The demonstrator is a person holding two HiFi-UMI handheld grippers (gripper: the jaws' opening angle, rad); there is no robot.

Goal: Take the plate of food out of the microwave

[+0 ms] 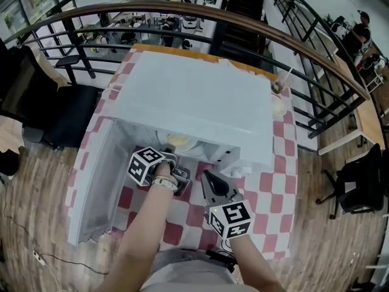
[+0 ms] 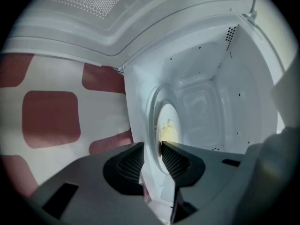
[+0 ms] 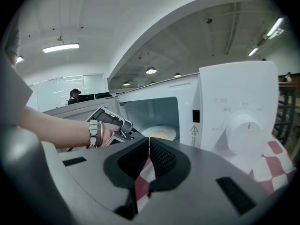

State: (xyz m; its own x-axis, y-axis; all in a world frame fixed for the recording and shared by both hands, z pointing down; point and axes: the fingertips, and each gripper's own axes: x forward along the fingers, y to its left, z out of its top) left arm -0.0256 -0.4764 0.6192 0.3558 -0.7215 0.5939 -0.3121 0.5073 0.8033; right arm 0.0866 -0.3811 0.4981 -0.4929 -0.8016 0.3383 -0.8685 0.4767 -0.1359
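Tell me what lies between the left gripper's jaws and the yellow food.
Only bare rim of the round white plate, which the left gripper pinches; the left gripper view shows it.

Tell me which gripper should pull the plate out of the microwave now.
Left. The left gripper has its jaws closed on the rim of the plate, inside the open microwave. The right gripper is shut, empty, and outside the opening, over the checked cloth.

Left tool [image 2: 152,146] pinches, arm outstretched; right tool [image 3: 148,139] sits alongside, jaws closed.
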